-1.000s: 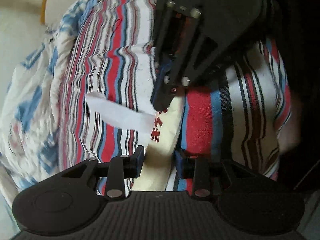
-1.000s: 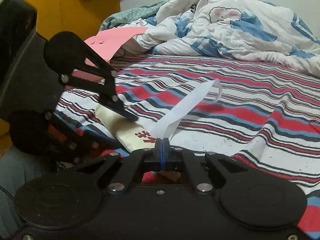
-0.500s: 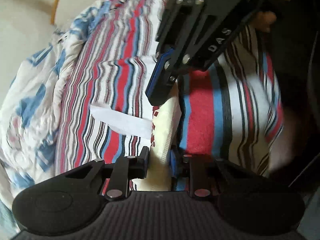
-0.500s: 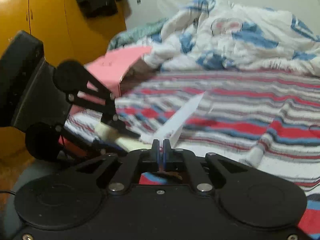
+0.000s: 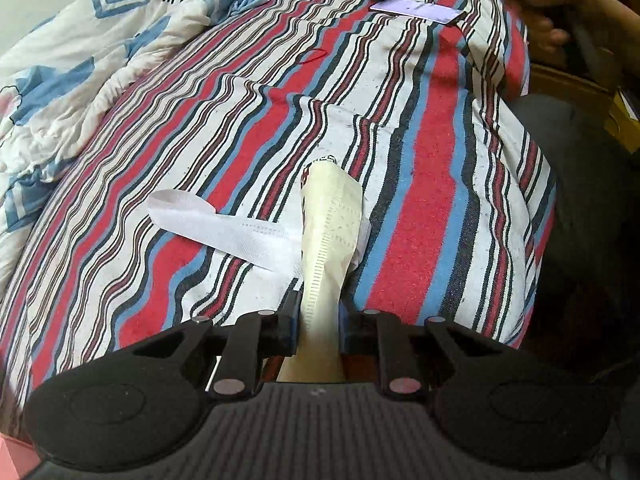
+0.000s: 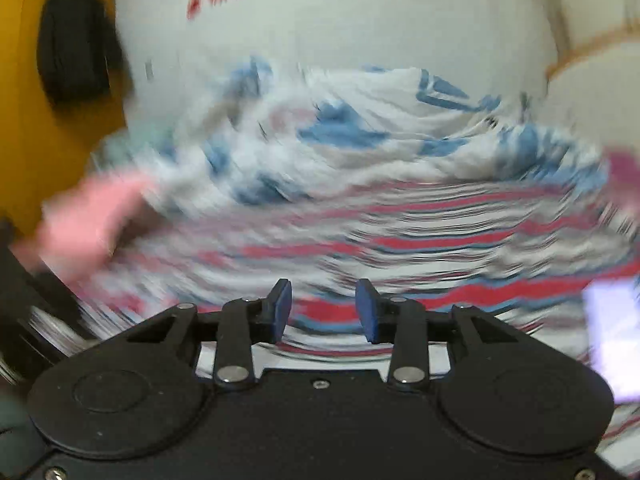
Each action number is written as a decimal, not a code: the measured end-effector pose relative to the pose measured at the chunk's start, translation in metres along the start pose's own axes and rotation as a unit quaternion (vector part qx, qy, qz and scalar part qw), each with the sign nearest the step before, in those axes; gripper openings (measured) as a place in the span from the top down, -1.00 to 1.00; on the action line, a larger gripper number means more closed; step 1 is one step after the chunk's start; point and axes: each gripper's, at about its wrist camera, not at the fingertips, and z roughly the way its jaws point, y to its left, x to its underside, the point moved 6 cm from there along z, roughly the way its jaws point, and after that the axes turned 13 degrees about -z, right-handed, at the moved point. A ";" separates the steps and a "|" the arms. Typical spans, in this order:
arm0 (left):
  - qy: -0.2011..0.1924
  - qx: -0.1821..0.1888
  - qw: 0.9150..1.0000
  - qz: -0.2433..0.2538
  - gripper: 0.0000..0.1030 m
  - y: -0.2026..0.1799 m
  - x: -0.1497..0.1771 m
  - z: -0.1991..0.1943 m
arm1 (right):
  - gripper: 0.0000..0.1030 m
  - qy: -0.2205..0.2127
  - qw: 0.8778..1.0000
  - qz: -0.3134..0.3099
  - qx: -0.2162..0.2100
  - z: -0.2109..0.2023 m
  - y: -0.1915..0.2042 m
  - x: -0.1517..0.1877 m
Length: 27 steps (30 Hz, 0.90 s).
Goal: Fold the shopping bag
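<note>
Between left hand-held gripper [image 5: 319, 326] pads | folded shopping bag [image 5: 331, 240] | clamped

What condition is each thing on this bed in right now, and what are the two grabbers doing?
shopping bag: folded into a narrow strip, one end pinched
white handle: loose, lying flat on the sheet
left gripper: shut on the bag
right gripper: jaws have just been opening, nothing between them
striped sheet: spread out, wrinkled
quilt: bunched up
</note>
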 end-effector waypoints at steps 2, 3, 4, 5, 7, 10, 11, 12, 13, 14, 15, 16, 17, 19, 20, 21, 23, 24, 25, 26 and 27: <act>-0.003 -0.001 1.000 -0.012 0.67 0.001 0.003 -0.001 | 0.99 0.038 0.999 -0.019 0.003 0.024 -0.009 0.007; -0.006 -0.002 1.000 -0.015 0.67 0.001 0.004 -0.001 | 0.99 0.055 0.998 -0.014 0.001 0.035 -0.015 0.011; -0.011 -0.007 1.000 -0.013 0.67 -0.001 0.005 -0.001 | 1.00 0.065 0.998 -0.007 -0.003 0.046 -0.021 0.013; -0.016 -0.012 1.000 -0.010 0.67 -0.001 0.005 0.001 | 1.00 0.071 0.997 -0.001 -0.001 0.053 -0.028 0.015; -0.026 -0.022 0.999 -0.001 0.67 -0.003 0.006 0.002 | 1.00 0.078 0.997 0.007 0.006 0.061 -0.042 0.017; -0.035 -0.023 0.999 -0.008 0.67 -0.002 0.007 0.002 | 1.00 0.093 0.995 0.008 0.017 0.070 -0.057 0.018; -0.037 -0.025 0.999 -0.006 0.67 -0.002 0.007 0.002 | 1.00 0.099 0.995 0.001 0.021 0.071 -0.061 0.019; -0.038 -0.026 0.999 -0.004 0.67 -0.003 0.007 0.002 | 1.00 0.103 0.994 -0.006 0.022 0.073 -0.062 0.018; -0.040 -0.028 0.999 -0.002 0.67 -0.003 0.007 0.002 | 1.00 0.104 0.994 -0.011 0.020 0.077 -0.062 0.016; -0.040 -0.029 0.999 0.000 0.67 -0.003 0.007 0.002 | 1.00 0.105 0.994 -0.017 0.019 0.081 -0.063 0.014; -0.040 -0.030 0.999 0.001 0.67 -0.003 0.007 0.002 | 1.00 0.107 0.994 -0.024 0.015 0.085 -0.063 0.011; -0.039 -0.032 0.999 0.004 0.67 -0.004 0.007 0.002 | 1.00 0.113 0.993 -0.028 0.009 0.092 -0.064 0.008; -0.039 -0.034 0.999 0.007 0.67 -0.005 0.007 0.002 | 1.00 0.122 0.992 -0.029 -0.001 0.099 -0.066 0.008; -0.040 -0.037 0.998 0.011 0.67 -0.006 0.008 0.001 | 1.00 0.153 0.988 -0.023 -0.025 0.118 -0.070 0.009; -0.041 -0.039 0.998 0.012 0.67 -0.006 0.008 0.001 | 1.00 0.170 0.985 -0.021 -0.034 0.126 -0.071 0.012; -0.041 -0.040 0.998 0.015 0.67 -0.007 0.008 0.001 | 1.00 0.189 0.981 -0.018 -0.043 0.133 -0.072 0.016; -0.042 -0.044 0.998 0.021 0.67 -0.008 0.008 0.001 | 0.99 0.229 0.972 -0.009 -0.057 0.146 -0.073 0.028; -0.042 -0.045 0.998 0.024 0.67 -0.008 0.008 0.001 | 0.99 0.235 0.970 -0.010 -0.060 0.149 -0.073 0.031; -0.043 -0.046 0.998 0.026 0.67 -0.009 0.008 0.001 | 0.99 0.237 0.969 -0.017 -0.061 0.151 -0.072 0.031; -0.043 -0.046 0.998 0.026 0.67 -0.009 0.008 0.001 | 0.99 0.237 0.969 -0.026 -0.060 0.154 -0.070 0.032; -0.044 -0.046 0.998 0.026 0.67 -0.009 0.008 0.001 | 0.99 0.231 0.971 -0.037 -0.056 0.156 -0.067 0.032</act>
